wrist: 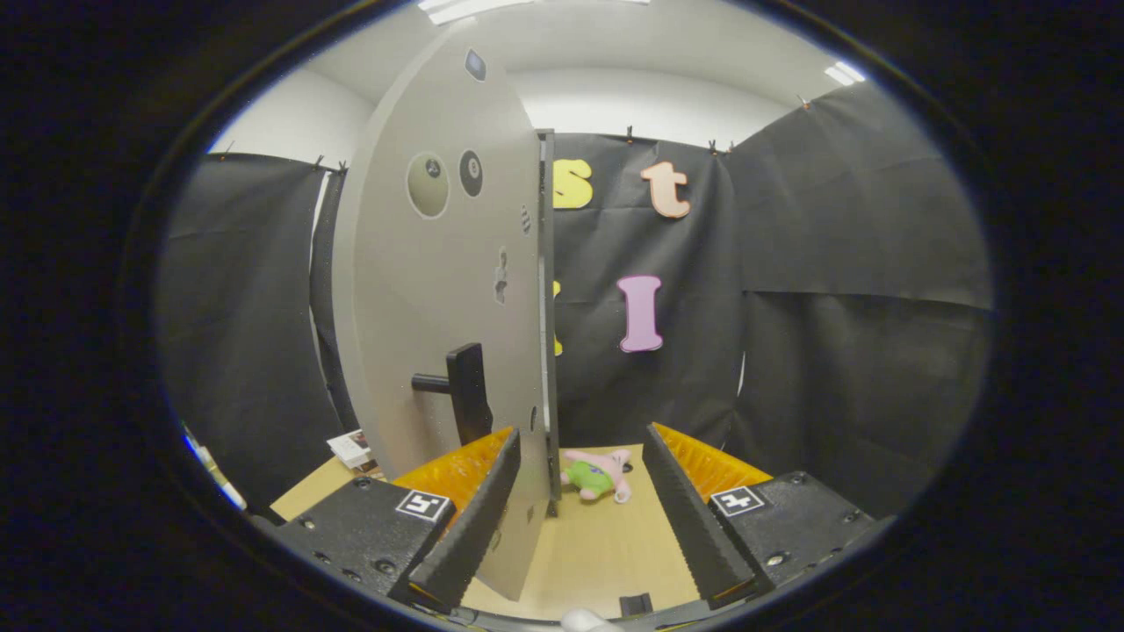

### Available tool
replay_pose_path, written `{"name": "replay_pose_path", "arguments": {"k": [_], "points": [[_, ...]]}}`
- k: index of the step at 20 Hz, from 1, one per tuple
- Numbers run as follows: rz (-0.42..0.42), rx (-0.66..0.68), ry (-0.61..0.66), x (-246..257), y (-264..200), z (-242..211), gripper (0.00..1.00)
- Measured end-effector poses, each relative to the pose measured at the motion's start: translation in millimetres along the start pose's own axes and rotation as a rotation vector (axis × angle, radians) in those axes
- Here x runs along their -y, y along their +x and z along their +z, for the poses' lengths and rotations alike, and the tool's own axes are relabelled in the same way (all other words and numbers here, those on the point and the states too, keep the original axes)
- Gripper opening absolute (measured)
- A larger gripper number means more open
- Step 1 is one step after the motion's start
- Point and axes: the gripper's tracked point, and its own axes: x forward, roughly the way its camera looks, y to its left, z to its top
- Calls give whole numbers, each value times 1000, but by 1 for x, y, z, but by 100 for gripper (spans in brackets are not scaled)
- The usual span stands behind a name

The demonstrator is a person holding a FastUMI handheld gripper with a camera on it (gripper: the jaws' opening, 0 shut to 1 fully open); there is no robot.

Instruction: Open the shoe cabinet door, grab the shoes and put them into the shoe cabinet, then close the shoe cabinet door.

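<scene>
Shoe cabinet door (439, 290): swung open, edge-on between the fingers, near the left one. Handle (465, 391): ahead of left finger. Hand-held gripper (580, 518): fingers apart, empty. Plush toy (597, 474): on counter (597, 553) beyond. Shoes: unlocated. Risk: left finger clipping door edge, jolting it.
</scene>
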Motion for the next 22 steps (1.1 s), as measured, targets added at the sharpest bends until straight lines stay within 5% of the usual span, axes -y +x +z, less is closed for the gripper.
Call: {"name": "replay_pose_path", "arguments": {"k": [14,22], "points": [[189,-1,25,-157,29,-9,97],[203,-17,-7,-169,15,-10,99]]}}
